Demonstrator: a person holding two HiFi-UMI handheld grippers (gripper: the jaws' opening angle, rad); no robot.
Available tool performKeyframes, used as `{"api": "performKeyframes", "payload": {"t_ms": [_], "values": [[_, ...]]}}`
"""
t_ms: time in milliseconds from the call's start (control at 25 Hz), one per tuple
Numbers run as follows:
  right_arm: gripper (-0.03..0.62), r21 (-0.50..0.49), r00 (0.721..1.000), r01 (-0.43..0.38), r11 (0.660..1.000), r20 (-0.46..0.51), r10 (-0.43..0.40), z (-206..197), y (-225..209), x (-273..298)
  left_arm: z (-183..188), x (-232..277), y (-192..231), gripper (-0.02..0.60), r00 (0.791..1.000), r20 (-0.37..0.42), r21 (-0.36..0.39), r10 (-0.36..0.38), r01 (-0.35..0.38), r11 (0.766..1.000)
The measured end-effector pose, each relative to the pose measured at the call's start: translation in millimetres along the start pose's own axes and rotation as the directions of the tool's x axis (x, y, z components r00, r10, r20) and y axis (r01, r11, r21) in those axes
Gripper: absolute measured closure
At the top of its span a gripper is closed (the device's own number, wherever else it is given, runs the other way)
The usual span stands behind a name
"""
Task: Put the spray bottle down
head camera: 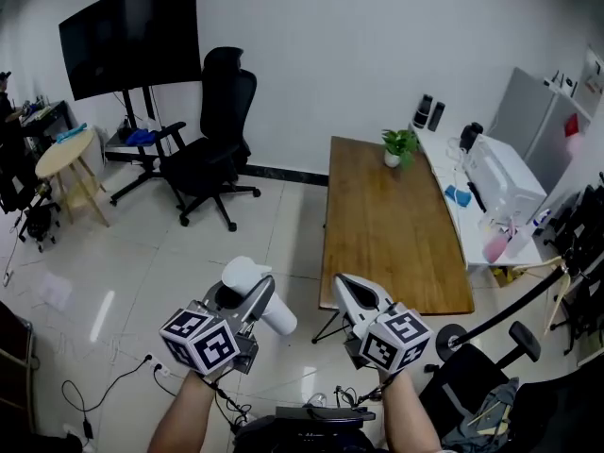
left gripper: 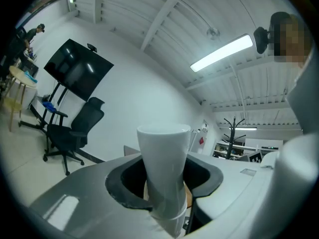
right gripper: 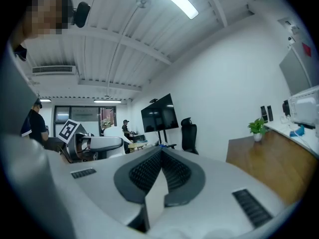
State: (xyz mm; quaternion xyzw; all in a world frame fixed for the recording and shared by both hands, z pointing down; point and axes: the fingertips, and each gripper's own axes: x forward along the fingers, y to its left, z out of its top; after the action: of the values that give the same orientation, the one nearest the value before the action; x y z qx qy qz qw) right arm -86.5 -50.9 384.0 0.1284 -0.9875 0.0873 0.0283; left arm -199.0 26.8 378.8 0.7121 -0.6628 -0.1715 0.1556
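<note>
Left gripper (head camera: 252,303) clamps the spray bottle (head camera: 245,276), top end hidden.

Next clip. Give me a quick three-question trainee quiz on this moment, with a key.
1. True or false: the right gripper is shut with nothing between its jaws.
2. Which gripper holds the white bottle? A. left B. right C. neither
3. Fill in: the plant stands at the far end of the wooden ____.
Key: 1 true. 2 A, the left gripper. 3 table.
</note>
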Motion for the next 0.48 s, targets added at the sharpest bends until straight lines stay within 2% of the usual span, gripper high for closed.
{"api": "performKeyframes", "payload": {"t_ms": [480], "values": [[0.592, 0.022, 0.993, 0.112, 0.993, 0.028, -0.112, 15.3, -120.9, -51.9, -47.4, 129.0, -55.3, 0.388, 0.990, -0.096, 0.006, -0.099, 0.100, 0.995]]}}
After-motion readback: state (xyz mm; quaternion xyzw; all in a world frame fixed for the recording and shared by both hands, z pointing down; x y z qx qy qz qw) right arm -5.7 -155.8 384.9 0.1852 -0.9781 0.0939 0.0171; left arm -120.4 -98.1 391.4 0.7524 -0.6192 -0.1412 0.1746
